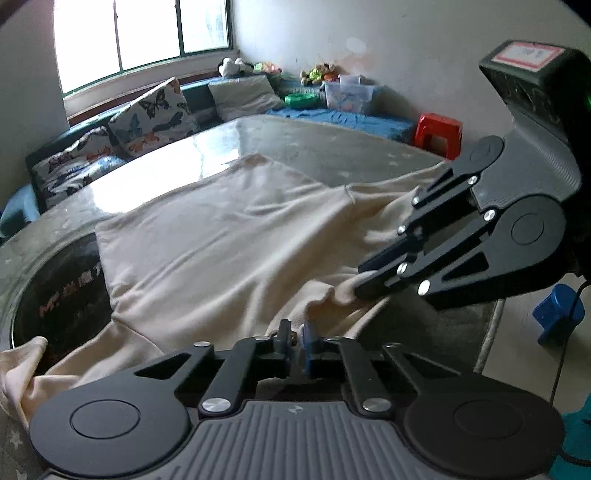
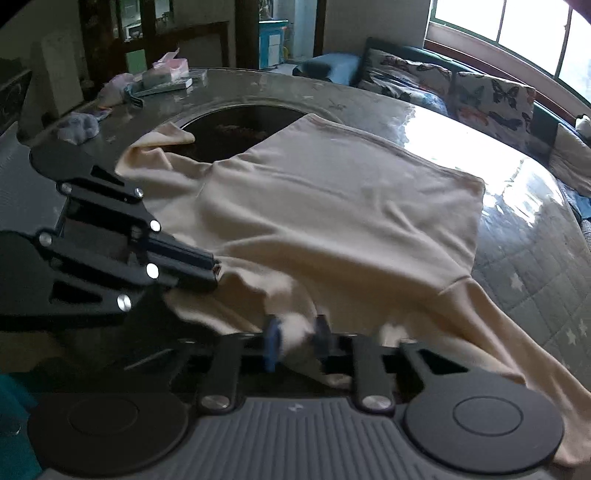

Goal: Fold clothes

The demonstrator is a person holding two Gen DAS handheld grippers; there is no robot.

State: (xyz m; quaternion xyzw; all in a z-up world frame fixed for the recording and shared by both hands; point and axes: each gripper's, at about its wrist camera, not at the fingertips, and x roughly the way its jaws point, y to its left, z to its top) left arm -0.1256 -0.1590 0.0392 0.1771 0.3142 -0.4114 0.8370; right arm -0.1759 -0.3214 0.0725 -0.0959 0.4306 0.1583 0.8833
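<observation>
Left wrist view. The cream long-sleeved cotton top (image 1: 229, 236) lies flat across the middle of the frame, its body running from the lower edge up toward the centre, hem end farthest away. The left gripper (image 1: 297, 338) at bottom centre has its jaws pressed together on the near edge of the cloth, a small pinch of fabric between the tips. The right gripper (image 1: 360, 286) enters from the right of the frame, also clamped on the same near edge, a bunched fold at its tip. Both grips sit on the near edge, just beside each other; the garment's long axis runs away from both. Judgement: the fold will likely carry this edge forward over the body. One sleeve (image 1: 22, 373) trails off at lower left.

Surface: a round glossy glass-topped table (image 1: 280, 136) with a dark circular inset (image 1: 62, 288) at left, partly under the cloth. Beyond it, butterfly-print cushions (image 1: 151, 114), a bright window (image 1: 144, 33), a red plastic stool (image 1: 437, 134).

Right wrist view. The right gripper (image 2: 297, 338) at bottom centre pinches cream cloth between its tips; blur softens the detail. The left gripper (image 2: 216, 269) comes in from the left, closed on the same edge. The top (image 2: 332, 206) spreads toward the upper right; the other sleeve (image 2: 517, 350) hangs toward the lower right. Small clutter (image 2: 166, 74) sits on the table's far side, upper left.
</observation>
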